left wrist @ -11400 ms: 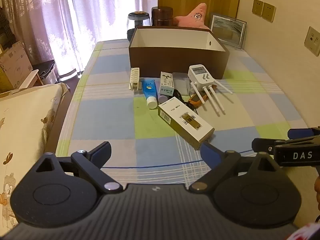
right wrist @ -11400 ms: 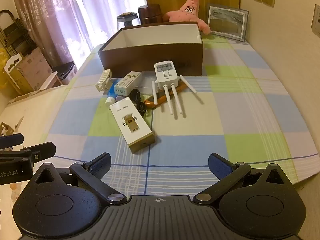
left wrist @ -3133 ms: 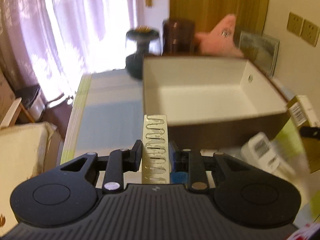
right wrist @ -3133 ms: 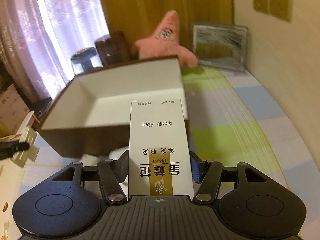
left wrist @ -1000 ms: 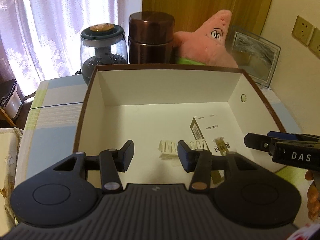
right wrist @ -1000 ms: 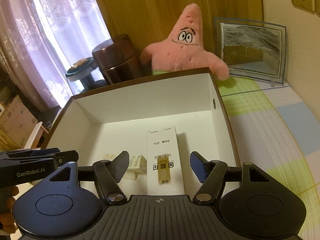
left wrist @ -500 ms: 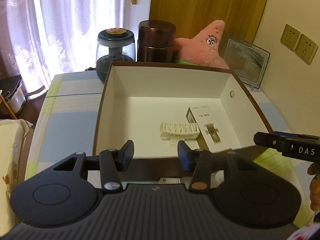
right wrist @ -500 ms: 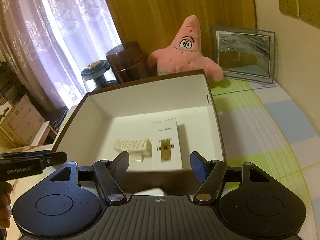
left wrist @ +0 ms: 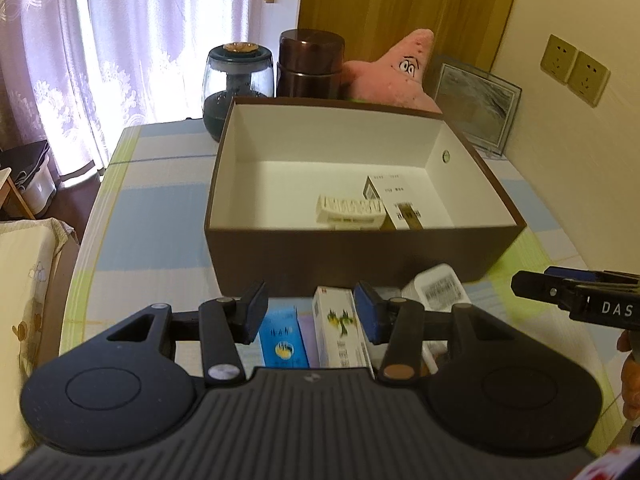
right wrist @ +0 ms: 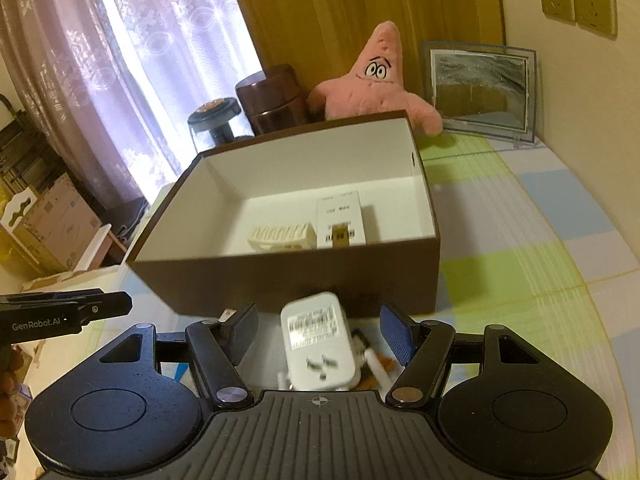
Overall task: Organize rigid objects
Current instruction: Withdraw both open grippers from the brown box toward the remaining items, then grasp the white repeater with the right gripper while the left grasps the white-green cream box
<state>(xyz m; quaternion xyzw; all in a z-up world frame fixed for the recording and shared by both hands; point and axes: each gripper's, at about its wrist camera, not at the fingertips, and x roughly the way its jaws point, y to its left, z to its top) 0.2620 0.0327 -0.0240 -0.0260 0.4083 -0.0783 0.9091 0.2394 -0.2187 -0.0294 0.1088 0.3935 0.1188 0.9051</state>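
I hold both tools above the near side of the table [left wrist: 152,208], which wears a checked cloth of pale blue, green and white squares. My left gripper [left wrist: 308,312] stands partly open with nothing between its pads; below it on the cloth lie a blue tube [left wrist: 282,342] and a small white carton [left wrist: 340,330] printed with a green plant, side by side. My right gripper [right wrist: 318,334] stands wider, also empty; under it lies the white router [right wrist: 318,340], label side up, with its antennas mostly hidden by the tool and something orange just beside it that I cannot make out.

Past these sits the brown box [left wrist: 360,256], open-topped with a white interior. Inside, near its front wall, rest a cream ribbed rack [left wrist: 348,210] and a long white carton [left wrist: 400,204] with a gold band, touching or nearly touching each other.

Behind the box, at the far end of the table, stand a glass jar [left wrist: 238,80] with a dark lid, a brown canister [left wrist: 310,64] and a pink starfish plush [right wrist: 376,80] leaning against the box's back edge. A framed picture [right wrist: 480,88] is propped against the cream wall on the right, where two sockets [left wrist: 574,70] are mounted. Lilac lace curtains [left wrist: 120,40] glow with daylight on the left, beside a wooden panel [left wrist: 400,0]. Cardboard cartons [right wrist: 60,216] sit on the floor at the left.
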